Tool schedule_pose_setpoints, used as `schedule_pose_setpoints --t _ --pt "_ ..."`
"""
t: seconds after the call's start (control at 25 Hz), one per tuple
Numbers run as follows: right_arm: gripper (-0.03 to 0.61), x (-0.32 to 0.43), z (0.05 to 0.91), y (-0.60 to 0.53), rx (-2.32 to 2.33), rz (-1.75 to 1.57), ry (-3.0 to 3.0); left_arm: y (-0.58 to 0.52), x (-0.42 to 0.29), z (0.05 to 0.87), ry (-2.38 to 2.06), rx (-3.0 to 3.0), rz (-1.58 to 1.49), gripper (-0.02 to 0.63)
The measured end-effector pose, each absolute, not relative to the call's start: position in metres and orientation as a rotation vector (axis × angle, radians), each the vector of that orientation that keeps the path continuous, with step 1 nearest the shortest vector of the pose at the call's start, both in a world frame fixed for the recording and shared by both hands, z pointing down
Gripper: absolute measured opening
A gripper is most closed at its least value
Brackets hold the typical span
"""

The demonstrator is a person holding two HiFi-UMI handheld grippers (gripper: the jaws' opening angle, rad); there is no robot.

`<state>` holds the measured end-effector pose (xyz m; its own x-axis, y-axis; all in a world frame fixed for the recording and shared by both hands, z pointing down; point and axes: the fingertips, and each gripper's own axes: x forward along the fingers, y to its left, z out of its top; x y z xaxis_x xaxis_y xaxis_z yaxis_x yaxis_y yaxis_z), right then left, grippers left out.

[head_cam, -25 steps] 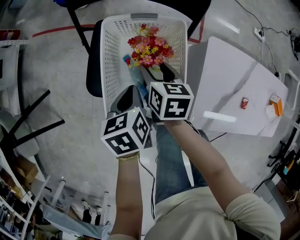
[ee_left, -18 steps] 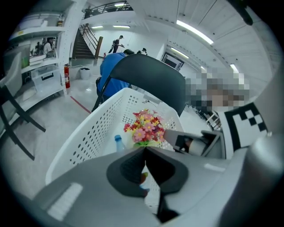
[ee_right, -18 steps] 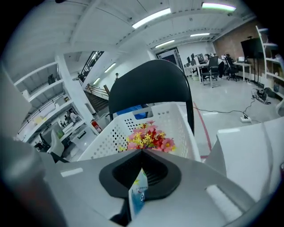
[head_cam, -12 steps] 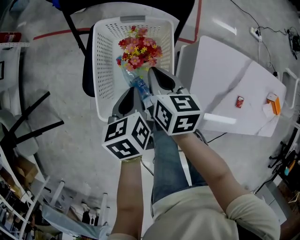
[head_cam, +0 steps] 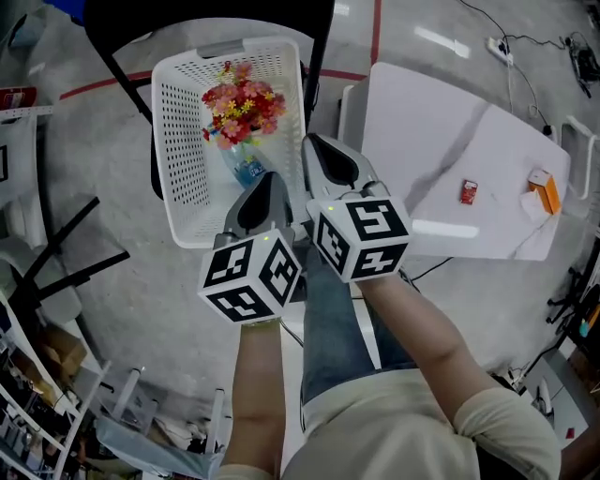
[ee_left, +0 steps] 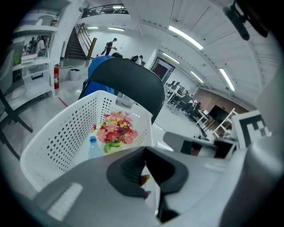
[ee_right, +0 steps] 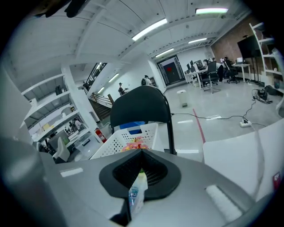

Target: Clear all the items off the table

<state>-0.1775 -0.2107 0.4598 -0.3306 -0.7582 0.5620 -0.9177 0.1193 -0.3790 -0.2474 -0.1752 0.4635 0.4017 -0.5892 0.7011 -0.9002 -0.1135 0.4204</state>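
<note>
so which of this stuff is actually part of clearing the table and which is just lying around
Part of the job:
- white table
- small red packet and orange box, both on it
- white basket, holding the flowers and the bottle

Just lying about:
- black chair that the basket sits on
- power strip on the floor
- fire extinguisher

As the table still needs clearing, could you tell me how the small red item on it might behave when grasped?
The red item looks small and flat, so probably light; it may slide on the smooth white table rather than lift cleanly. Lying flat, it seems unlikely to roll or tip.
</note>
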Motion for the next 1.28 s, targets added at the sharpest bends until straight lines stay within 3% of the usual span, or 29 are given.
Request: schedule_pose_setpoints --t 0.56,1.28 --pt "-0.005 -0.05 0.46 -0.179 1.856 1.008 -2.028 -0.164 -0.144 0.454 -1.17 1.975 0.571 0.008" --pt "-0.005 0.133 0.527 -0.087 1.954 1.116 -1.747 -0.109 0.028 0.514 -0.892 2.032 0.713 0.008"
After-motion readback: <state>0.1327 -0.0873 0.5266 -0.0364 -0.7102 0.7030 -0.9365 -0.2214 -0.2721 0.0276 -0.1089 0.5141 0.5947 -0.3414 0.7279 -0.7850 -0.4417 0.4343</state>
